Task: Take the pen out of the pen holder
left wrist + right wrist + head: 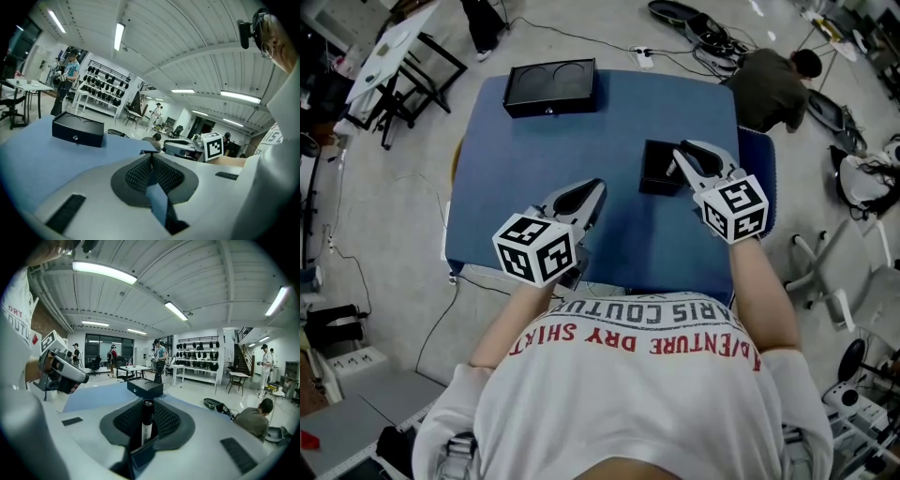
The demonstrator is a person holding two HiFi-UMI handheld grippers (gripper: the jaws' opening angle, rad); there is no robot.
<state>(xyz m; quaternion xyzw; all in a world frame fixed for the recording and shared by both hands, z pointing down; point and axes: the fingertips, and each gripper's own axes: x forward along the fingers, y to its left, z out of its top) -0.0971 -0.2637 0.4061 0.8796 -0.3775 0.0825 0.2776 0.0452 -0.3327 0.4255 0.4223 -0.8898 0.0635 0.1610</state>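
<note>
The pen (pixel 146 426), white with a black cap, stands upright between the pads of my right gripper (pixel 147 405), which is shut on it. In the head view my right gripper (pixel 679 156) hovers over the black pen holder (pixel 656 171) near the right side of the blue table (pixel 506 159); the pen itself is hidden there. My left gripper (pixel 597 187) rests over the table's middle, left of the holder. Its pads meet in the left gripper view (pixel 151 158) with nothing between them.
A black box with a small knob (pixel 550 86) sits at the table's far edge, also seen ahead of the right jaws (pixel 145 387). A person (pixel 778 82) crouches on the floor beyond the far right corner. Cables and a folding table (pixel 394 42) lie beyond.
</note>
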